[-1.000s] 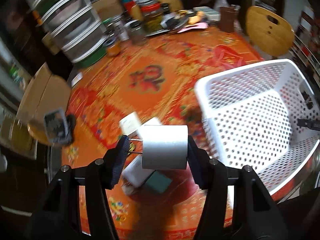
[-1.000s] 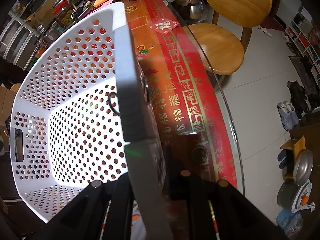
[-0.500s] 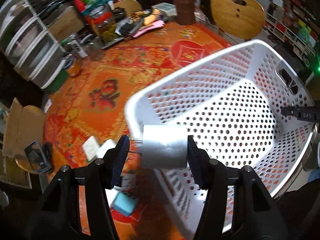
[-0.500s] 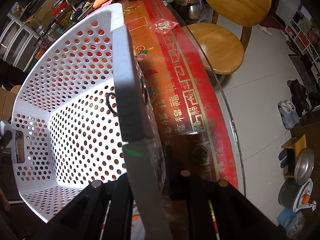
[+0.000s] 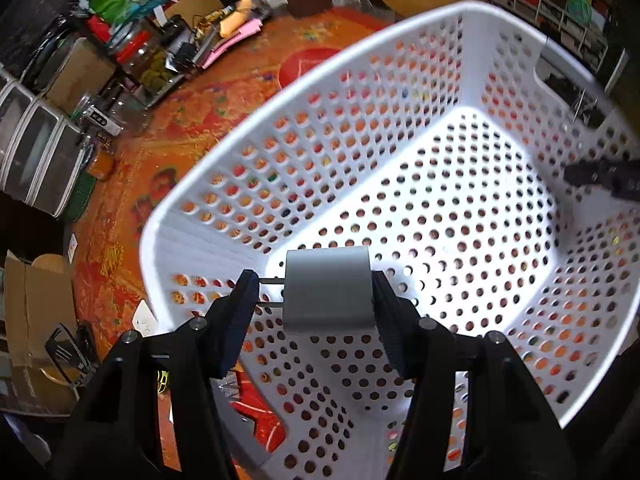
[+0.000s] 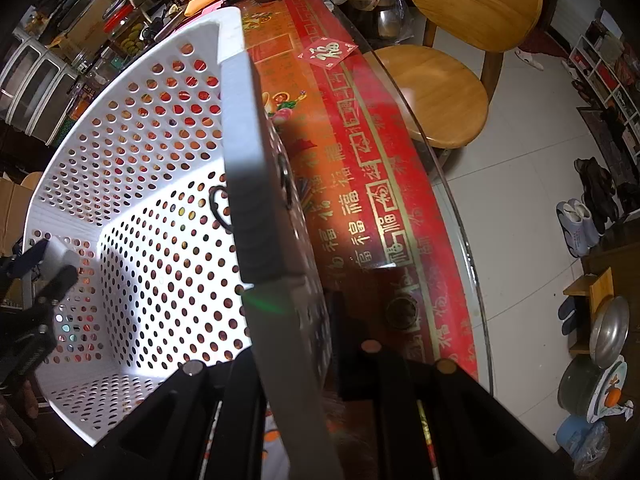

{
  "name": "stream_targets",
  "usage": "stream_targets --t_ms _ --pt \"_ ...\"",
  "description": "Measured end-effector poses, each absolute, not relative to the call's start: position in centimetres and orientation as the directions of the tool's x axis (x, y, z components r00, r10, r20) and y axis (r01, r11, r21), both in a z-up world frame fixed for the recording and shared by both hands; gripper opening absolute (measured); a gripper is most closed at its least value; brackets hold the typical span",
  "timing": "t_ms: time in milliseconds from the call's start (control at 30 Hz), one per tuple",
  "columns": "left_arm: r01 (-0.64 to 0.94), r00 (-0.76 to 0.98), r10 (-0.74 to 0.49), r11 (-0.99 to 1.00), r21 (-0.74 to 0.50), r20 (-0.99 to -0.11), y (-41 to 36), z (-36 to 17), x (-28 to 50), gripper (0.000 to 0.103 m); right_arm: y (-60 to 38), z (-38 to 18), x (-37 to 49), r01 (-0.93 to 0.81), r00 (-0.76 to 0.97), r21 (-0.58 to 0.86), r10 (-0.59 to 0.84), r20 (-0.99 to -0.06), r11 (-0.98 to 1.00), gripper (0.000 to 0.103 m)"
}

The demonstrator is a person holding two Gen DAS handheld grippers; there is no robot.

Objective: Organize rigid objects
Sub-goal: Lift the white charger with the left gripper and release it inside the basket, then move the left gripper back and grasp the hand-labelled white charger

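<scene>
- My left gripper (image 5: 316, 296) had its jaws clamped on a white plug adapter (image 5: 328, 288), one pad against its flat end and the other against its two metal prongs.
- The adapter hung above the inside of the white perforated basket (image 5: 400, 184), just past its near wall and clear of its floor.
- My right gripper (image 6: 288, 360) pinched the basket's rim (image 6: 244, 160) between its jaws on the opposite side; that wall ran up the middle of the right wrist view.
- From there I saw the left gripper and adapter (image 6: 56, 256) at the far wall of the basket.
- The basket sat on the red and orange tablecloth (image 5: 192, 128).
- Beyond it stood jars (image 5: 152, 60), stacked drawers (image 5: 32, 148) and a wooden chair (image 6: 448, 80).
</scene>
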State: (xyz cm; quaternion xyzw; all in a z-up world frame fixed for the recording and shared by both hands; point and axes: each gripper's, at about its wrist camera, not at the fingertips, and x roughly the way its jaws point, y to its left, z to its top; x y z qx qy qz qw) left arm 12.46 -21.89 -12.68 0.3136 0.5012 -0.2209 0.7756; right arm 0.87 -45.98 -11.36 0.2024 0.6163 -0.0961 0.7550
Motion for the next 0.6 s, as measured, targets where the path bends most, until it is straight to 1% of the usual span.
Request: stream_targets --t_ms 267,300,333,367,400,433,600 --pt "0.663 0.352 -0.018 0.71 0.236 -0.936 -21.6 -14.2 12.9 0.055 -46.0 -11.4 0.8 0.394 0.222 0.187 0.104 -0.969 0.9 0.009" --pt "0.661 0.355 -0.019 0.712 0.236 -0.935 -21.5 -14.1 13.0 0.06 -46.0 -11.4 0.8 0.394 0.222 0.187 0.105 -0.969 0.9 0.009" --pt "0.659 0.358 -0.025 0.715 0.234 -0.933 -21.4 -14.0 13.0 0.07 -46.0 -11.4 0.8 0.394 0.222 0.187 0.105 -0.969 0.9 0.009" --pt "0.657 0.364 -0.034 0.718 0.23 -0.931 -21.2 -13.7 13.1 0.075 -46.0 -11.4 0.8 0.394 0.222 0.187 0.105 -0.969 0.9 0.009" --pt "0.654 0.373 -0.049 0.722 0.226 -0.926 -21.0 -13.4 12.9 0.083 -46.0 -11.4 0.9 0.393 0.221 0.189 0.106 -0.969 0.9 0.009" --pt "0.653 0.379 -0.056 0.724 0.224 -0.923 -20.9 -12.9 12.8 0.09 -46.0 -11.4 0.9 0.392 0.221 0.186 0.104 -0.97 0.901 0.009" --pt "0.641 0.413 -0.118 0.742 0.196 -0.903 -19.8 -9.9 11.8 0.091 -46.1 -11.4 0.9 0.388 0.217 0.183 0.103 -0.971 0.903 0.009"
